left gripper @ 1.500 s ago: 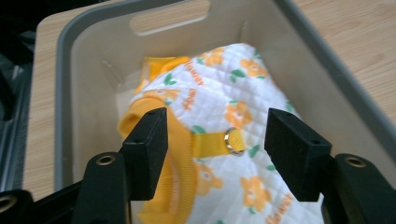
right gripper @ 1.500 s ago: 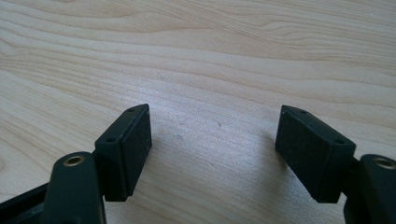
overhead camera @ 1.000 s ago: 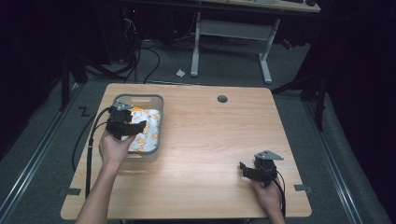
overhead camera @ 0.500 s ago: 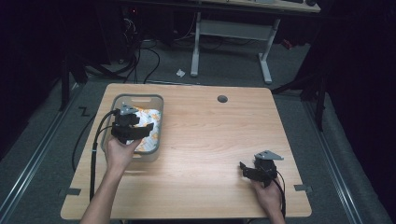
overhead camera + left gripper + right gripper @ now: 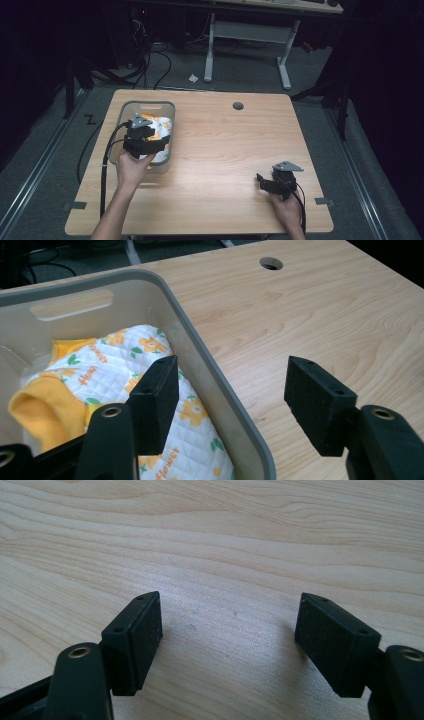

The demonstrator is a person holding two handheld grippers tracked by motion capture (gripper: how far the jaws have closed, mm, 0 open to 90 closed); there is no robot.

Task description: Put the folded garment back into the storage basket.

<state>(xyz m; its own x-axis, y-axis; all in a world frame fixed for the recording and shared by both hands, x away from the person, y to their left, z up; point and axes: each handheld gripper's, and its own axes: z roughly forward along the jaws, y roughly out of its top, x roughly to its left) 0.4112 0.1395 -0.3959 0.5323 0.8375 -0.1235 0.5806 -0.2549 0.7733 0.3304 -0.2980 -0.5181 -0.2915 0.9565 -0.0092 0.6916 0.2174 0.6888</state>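
Quilted cloth [image 5: 150, 390]: white with yellow flowers, lies in your grey plastic bin [image 5: 210, 365].
Left gripper [image 5: 230, 400]: jaws apart, astride bin's wall, clamping nothing.
Right gripper [image 5: 227, 640]: jaws apart over bare wooden table [image 5: 225, 540].

a lab-like recording room is suggested: a bare wooden table [image 5: 225, 150] is ringed by dark curtains, floor cables [image 5: 150, 60] and a height-adjustable desk frame [image 5: 247, 35].

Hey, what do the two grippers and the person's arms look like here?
Both the left gripper and the right gripper are black, each with two blocky rectangular jaws and brass-coloured rivets at the joints. Each carries a grey three-cornered plate on top and trails a black cable. The forearms are bare, with no sleeves in view.
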